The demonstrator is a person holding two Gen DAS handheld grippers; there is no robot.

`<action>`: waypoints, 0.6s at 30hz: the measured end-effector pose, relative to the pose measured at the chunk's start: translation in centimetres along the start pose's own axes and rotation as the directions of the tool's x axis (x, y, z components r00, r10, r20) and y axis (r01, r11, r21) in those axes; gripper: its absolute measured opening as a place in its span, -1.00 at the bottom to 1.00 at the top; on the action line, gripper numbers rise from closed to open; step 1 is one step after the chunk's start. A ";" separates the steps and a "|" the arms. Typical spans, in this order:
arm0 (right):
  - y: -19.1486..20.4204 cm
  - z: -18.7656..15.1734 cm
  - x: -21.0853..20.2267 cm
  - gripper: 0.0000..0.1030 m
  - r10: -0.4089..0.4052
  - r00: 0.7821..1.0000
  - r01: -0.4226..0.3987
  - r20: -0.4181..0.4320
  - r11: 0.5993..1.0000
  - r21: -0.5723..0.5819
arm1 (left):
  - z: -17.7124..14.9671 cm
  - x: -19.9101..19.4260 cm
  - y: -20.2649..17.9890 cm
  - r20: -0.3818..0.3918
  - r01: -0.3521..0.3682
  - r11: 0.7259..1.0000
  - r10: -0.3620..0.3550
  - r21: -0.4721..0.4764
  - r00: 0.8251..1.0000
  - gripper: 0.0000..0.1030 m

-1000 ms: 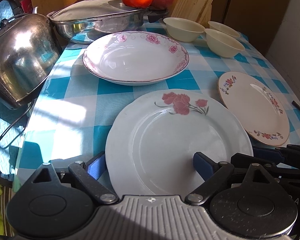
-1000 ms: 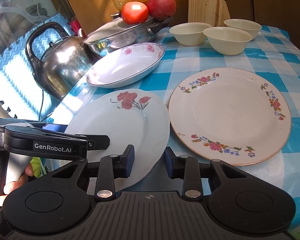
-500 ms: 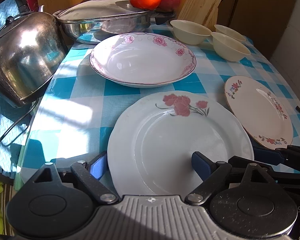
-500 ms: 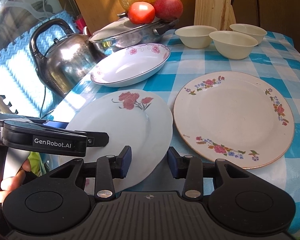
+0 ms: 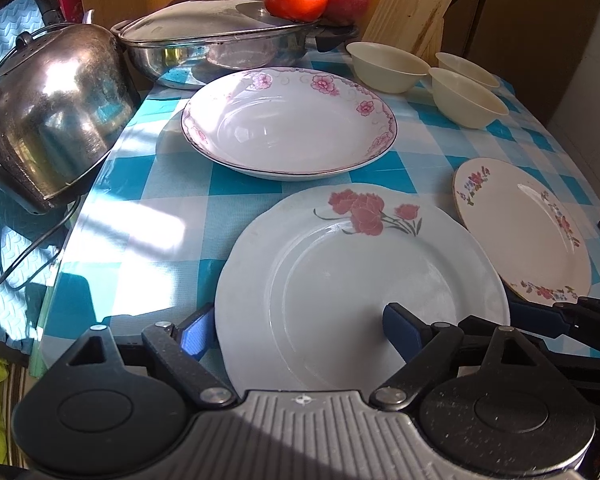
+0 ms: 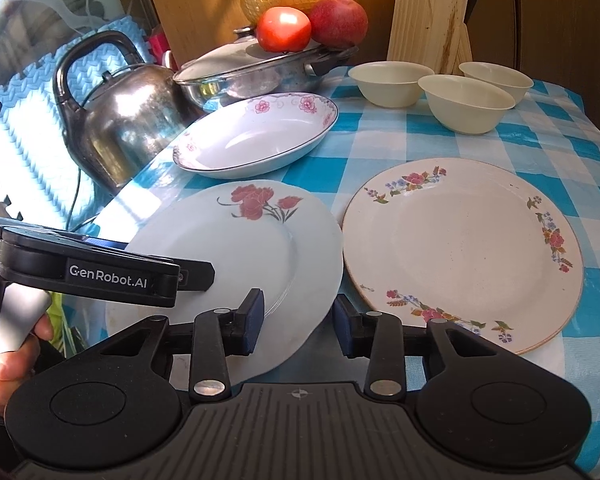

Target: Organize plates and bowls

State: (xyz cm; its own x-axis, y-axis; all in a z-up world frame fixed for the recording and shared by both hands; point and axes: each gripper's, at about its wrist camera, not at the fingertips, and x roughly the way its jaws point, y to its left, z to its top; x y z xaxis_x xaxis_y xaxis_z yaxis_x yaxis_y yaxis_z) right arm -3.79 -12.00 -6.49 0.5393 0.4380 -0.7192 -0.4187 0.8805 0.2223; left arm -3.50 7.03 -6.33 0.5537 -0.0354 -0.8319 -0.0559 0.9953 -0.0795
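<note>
The rose plate (image 5: 360, 280) lies on the bench (image 5: 140, 216), overhanging its near edge, just beside the cream floral plate (image 6: 460, 256). The left gripper (image 5: 296, 328) stands wide, straddling its near rim. The right gripper (image 6: 298, 320), narrower and closing, brackets its right rim, seemingly without contact. An uneven pinch could tip the plate off the edge.

Left gripper (image 5: 296, 332) spread wide around near edge of white red-flowered plate (image 5: 360, 280), pink-rimmed shallow white dish (image 5: 288, 124) beyond, cream floral plate (image 5: 524, 232) right, dented steel kettle (image 5: 48, 120) left, checked bench (image 5: 140, 216)
</note>
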 end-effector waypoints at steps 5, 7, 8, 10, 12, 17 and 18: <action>-0.7 -0.1 -0.3 -0.15 0.002 1.000 -0.003 0.003 0.999 0.035 | -0.4 -0.3 -0.6 -0.005 0.023 0.999 -0.023 0.032 1.000 0.59; -0.7 -0.4 -0.7 -0.15 -0.001 1.000 0.001 0.005 1.000 0.023 | -0.4 -0.3 -0.3 -0.007 0.024 1.000 -0.024 0.013 1.000 0.58; -0.7 -0.6 -0.8 -0.15 -0.002 1.000 0.002 0.009 1.000 0.018 | -0.3 -0.3 -0.2 -0.004 0.014 1.000 -0.014 0.002 1.000 0.58; -0.3 -0.4 -0.4 -0.15 -0.015 1.000 0.015 0.022 1.000 0.001 | 0.0 -0.1 0.1 -0.007 0.000 1.000 0.000 -0.015 1.000 0.57; 0.1 0.1 0.3 -0.08 -0.015 1.000 0.015 0.014 1.000 -0.019 | 0.0 -0.1 0.2 -0.007 -0.003 1.000 0.003 -0.015 1.000 0.56; -0.8 -0.1 -0.6 -0.07 0.019 1.000 -0.020 0.022 1.000 0.006 | 0.3 -0.1 0.6 -0.010 0.010 0.999 -0.010 -0.050 1.000 0.49; -1.1 -0.1 -1.0 -0.07 0.013 0.999 -0.013 0.033 1.000 0.013 | 0.4 -0.2 0.6 -0.010 0.010 0.998 -0.011 -0.059 1.000 0.49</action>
State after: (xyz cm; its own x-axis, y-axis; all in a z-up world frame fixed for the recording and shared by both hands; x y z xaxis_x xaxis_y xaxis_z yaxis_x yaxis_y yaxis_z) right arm -3.93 -13.39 -6.11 0.5577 0.4548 -0.6944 -0.4159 0.8771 0.2404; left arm -3.31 7.66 -6.03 0.5460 -0.0472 -0.8365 -0.0991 0.9878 -0.1204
